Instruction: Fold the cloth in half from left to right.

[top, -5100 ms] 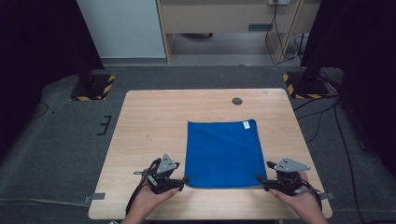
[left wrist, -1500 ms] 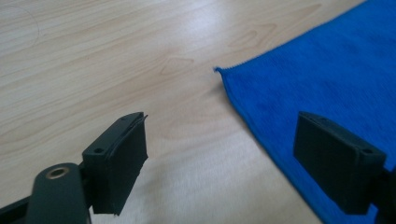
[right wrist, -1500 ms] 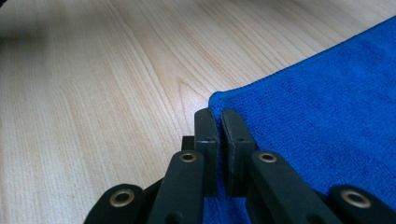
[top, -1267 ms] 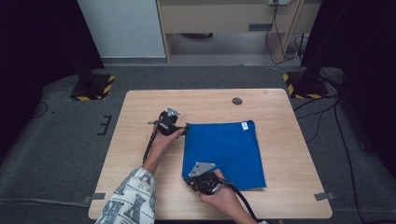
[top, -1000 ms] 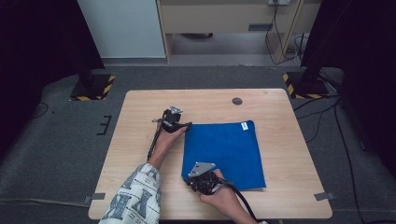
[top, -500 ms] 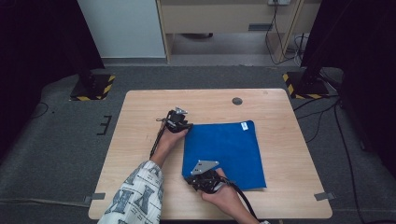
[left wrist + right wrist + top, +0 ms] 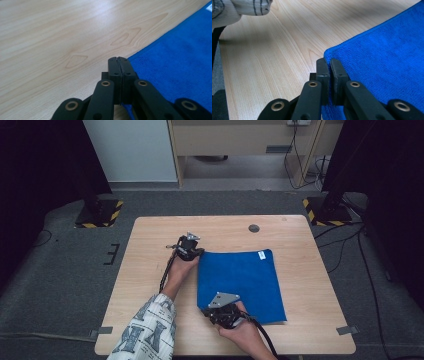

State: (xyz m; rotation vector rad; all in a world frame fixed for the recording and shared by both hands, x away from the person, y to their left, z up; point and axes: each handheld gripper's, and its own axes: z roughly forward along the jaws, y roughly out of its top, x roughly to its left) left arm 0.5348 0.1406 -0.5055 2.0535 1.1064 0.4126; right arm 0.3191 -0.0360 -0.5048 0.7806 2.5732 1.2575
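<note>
High view: both tongs apparently pinch blue cloth left-edge corners.

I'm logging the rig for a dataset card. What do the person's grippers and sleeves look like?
Both the left gripper and right gripper are black, with two flat jaws on linkage arms pinned by brass-coloured rivets, a grey three-cornered plate on top and a trailing black cable. The left sleeve is white with a dark print.

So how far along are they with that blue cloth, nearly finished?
Early on, I'd say. The blue cloth lies flat, with no fold visible. In hand: the left gripper is at its far left corner, the right gripper is clamped on the near left corner. Any lifting or folding seems yet to come.
</note>
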